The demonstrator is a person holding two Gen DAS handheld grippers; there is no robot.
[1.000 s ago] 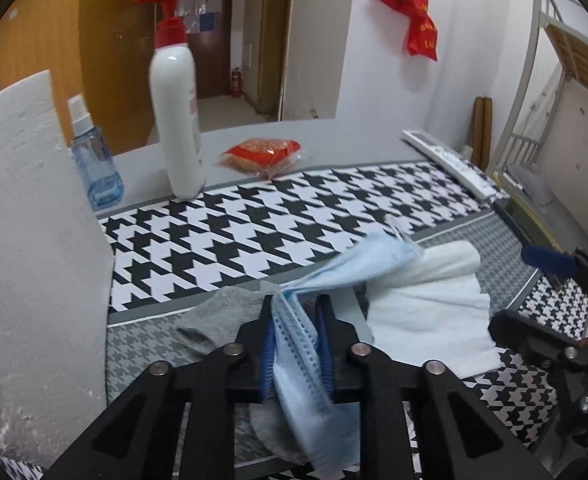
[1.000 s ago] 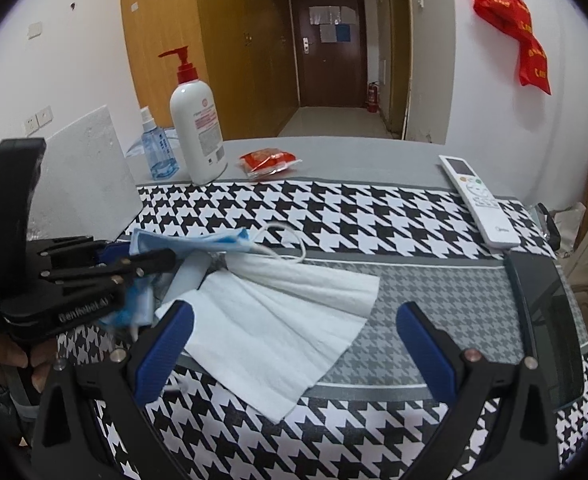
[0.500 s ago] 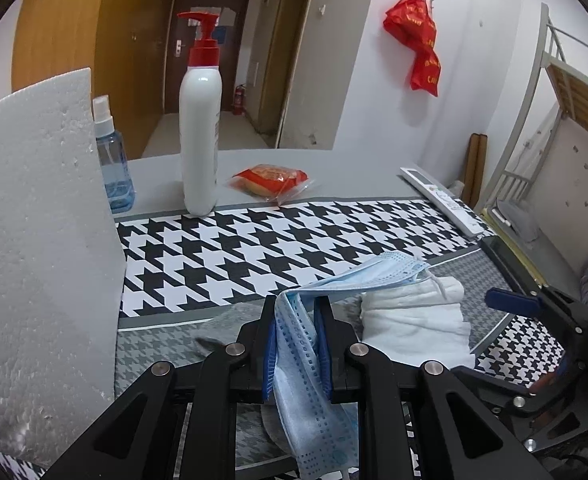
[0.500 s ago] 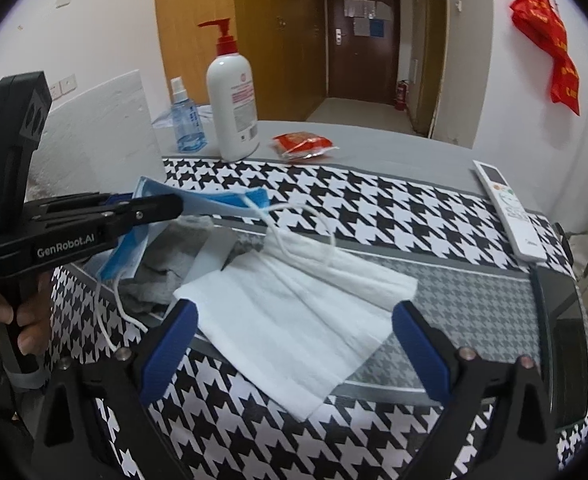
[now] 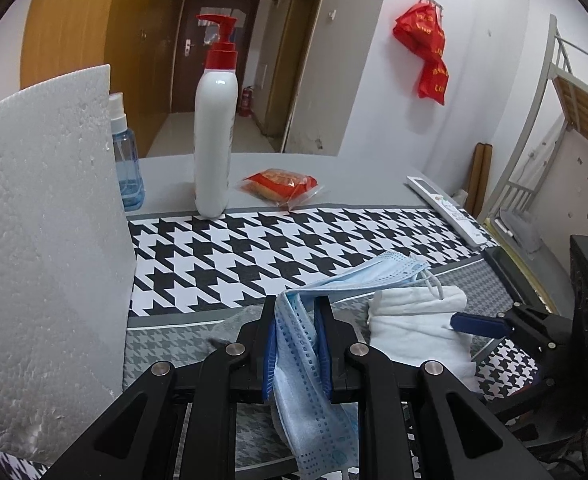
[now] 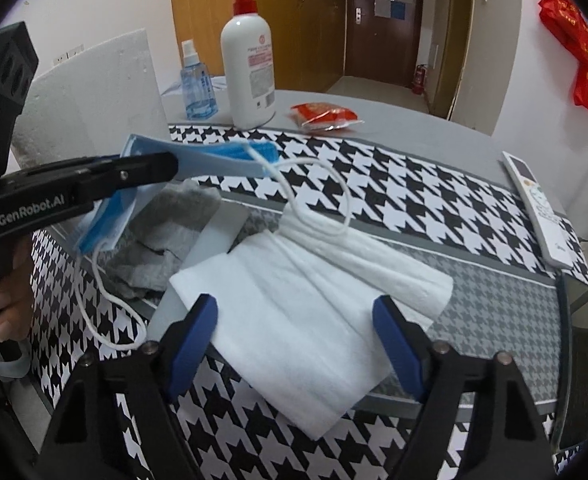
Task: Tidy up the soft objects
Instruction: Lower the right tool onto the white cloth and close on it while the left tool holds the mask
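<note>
The right gripper (image 6: 296, 334) has sunk toward the white folded cloth (image 6: 310, 308) on the houndstooth table mat (image 6: 394, 200), and its blue-padded jaws have just been narrowing, though they stand spread with the cloth's near edge between them, unpinched. The left gripper (image 5: 296, 336) keeps the pale blue pleated face mask (image 5: 314, 380) clamped, raised above the grey sock (image 6: 166, 248). A grab at the cloth looks likely next.

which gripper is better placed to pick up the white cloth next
Right. The right gripper hangs over the white cloth, jaws just closing, not gripping. The left gripper is shut on the blue face mask.
</note>
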